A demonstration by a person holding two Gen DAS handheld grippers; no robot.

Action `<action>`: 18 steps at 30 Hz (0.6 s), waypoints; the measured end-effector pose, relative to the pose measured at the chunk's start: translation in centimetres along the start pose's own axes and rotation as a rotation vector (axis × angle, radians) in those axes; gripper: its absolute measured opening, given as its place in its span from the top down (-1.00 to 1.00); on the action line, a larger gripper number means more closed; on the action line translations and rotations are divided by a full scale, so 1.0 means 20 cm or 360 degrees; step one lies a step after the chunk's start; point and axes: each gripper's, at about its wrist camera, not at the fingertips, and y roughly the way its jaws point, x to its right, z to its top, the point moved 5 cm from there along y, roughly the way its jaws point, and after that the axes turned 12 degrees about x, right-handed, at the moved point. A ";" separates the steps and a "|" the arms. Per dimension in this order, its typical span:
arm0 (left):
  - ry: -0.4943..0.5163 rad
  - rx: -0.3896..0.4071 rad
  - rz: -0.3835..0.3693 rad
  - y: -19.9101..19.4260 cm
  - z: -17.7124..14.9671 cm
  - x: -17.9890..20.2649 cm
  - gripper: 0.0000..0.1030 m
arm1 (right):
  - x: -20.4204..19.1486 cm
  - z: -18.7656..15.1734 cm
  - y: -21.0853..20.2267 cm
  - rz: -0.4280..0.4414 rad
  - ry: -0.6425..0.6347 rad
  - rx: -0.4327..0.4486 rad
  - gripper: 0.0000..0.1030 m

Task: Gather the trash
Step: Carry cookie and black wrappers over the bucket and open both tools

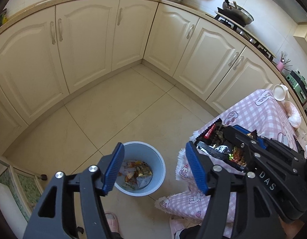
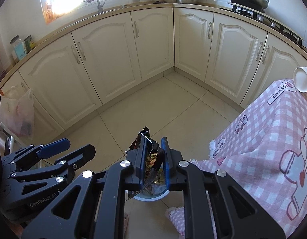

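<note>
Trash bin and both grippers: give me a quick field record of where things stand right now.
bin: light blue bin on the tiled floor beside the table with the pink checked cloth
bin contents: several wrappers already inside
left gripper: left gripper open, nothing between its pads, above the bin
right gripper: right gripper shut on a dark snack wrapper
wrapper position: held over the bin's rim in the right wrist view, not yet dropped
other: white cup on its side on the table

Two close wrist views angled down, sharing the bin [image 1: 140, 168] and cabinets [image 2: 153, 45].
</note>
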 end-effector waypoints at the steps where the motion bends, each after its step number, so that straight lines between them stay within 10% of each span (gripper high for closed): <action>1: -0.0002 -0.0004 0.0011 0.00 0.00 -0.01 -0.22 | -0.01 0.00 0.00 0.0004 -0.0001 -0.0003 0.74; 18: -0.0078 0.0032 0.0092 -0.05 0.02 -0.14 -0.28 | -0.10 0.04 0.04 0.0081 0.0004 0.0015 0.73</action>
